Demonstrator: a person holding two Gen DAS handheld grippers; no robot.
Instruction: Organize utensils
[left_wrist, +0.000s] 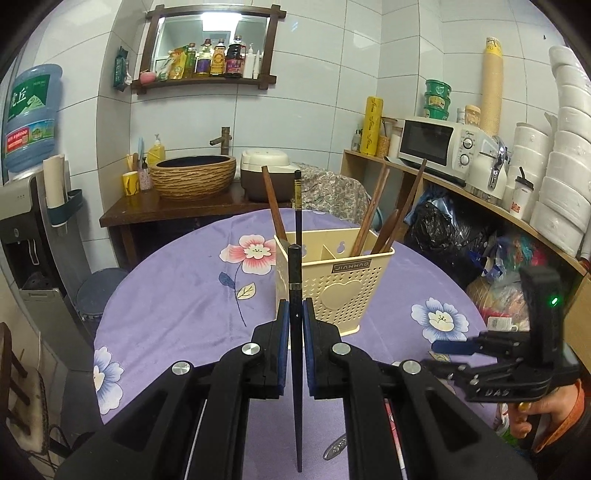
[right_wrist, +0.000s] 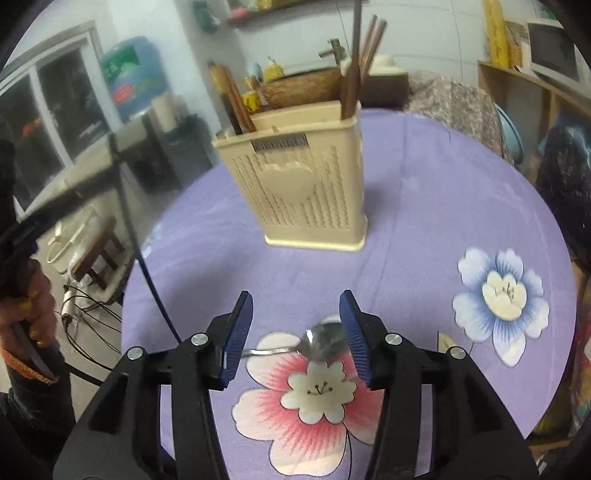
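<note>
Left wrist view: the left gripper (left_wrist: 296, 314) fills the lower centre of the frame, its blue pads pinching a dark chopstick (left_wrist: 295, 280) that runs up between them and ends, tip raised, against the front left corner of the utensil holder (left_wrist: 334, 284). The holder — cream plastic, perforated, with a raised heart on its face — stands upright at mid-frame on the purple flowered tablecloth (left_wrist: 177, 295). Its left compartment holds a second dark chopstick (left_wrist: 297, 192) and one brown wooden piece; the right compartment holds several wooden utensils (left_wrist: 391, 214) leaning right. At the lower right edge the right gripper (left_wrist: 452, 354) shows side-on, with a hand (left_wrist: 532, 417) on its grip.

Right wrist view (blurred in the upper half): the right gripper (right_wrist: 296, 332) sits at lower centre, fingers spread apart and pressing on nothing. A metal spoon (right_wrist: 325, 341) lies on the tablecloth (right_wrist: 424, 221) between and below them, bowl near the right pad, handle running left behind the left pad. Whether either pad touches it cannot be told. The holder (right_wrist: 295, 184) stands above centre, well apart from the spoon. At the left edge the other hand (right_wrist: 26, 317) grips the left tool — the dark chopstick (right_wrist: 147, 266) slants down across that side.
</note>
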